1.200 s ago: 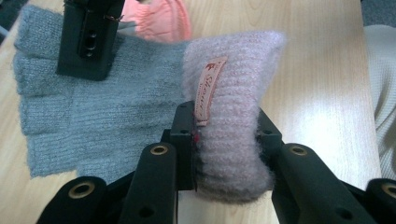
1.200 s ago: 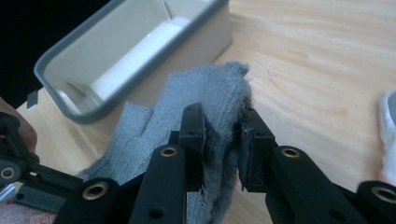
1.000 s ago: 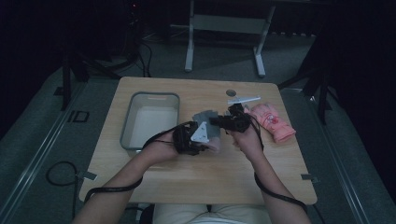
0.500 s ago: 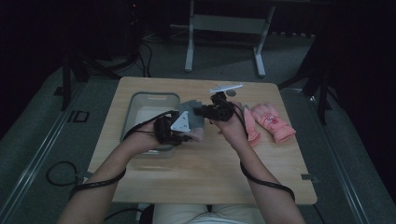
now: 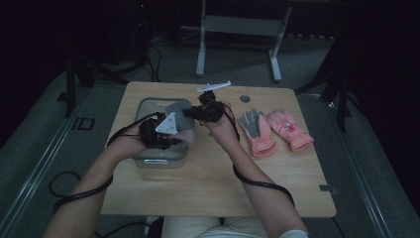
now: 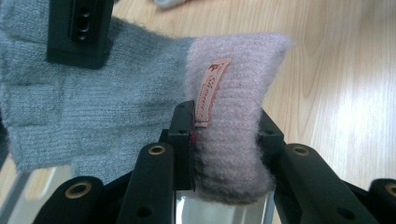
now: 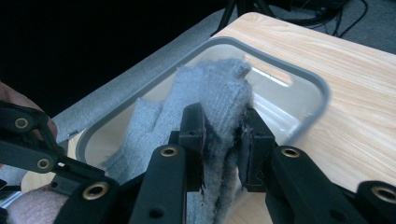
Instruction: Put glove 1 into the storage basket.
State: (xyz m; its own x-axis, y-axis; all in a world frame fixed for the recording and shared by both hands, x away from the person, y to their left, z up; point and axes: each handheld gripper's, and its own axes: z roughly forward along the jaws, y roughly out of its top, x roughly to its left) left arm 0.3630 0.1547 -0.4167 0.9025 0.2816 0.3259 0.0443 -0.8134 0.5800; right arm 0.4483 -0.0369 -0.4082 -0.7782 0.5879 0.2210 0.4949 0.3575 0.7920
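Note:
A grey knit glove (image 5: 177, 110) with a pink cuff (image 6: 233, 116) hangs between my two grippers above the clear grey-rimmed bin (image 5: 148, 106) at the table's left. My left gripper (image 5: 179, 136) is shut on the pink cuff, whose small label shows in the left gripper view (image 6: 226, 121). My right gripper (image 5: 190, 113) is shut on the grey finger end (image 7: 219, 93), which bunches between its jaws (image 7: 223, 123). The bin's rim (image 7: 280, 70) lies just beneath the glove.
Two pink gloves (image 5: 257, 131) (image 5: 289, 130) lie side by side on the right of the wooden table (image 5: 213, 173). A small white piece (image 5: 214, 88) and a round grey disc (image 5: 245, 98) sit near the far edge.
Both grippers have carried the grey glove leftward from the table's middle to above the bin. The two pink gloves have stayed put.

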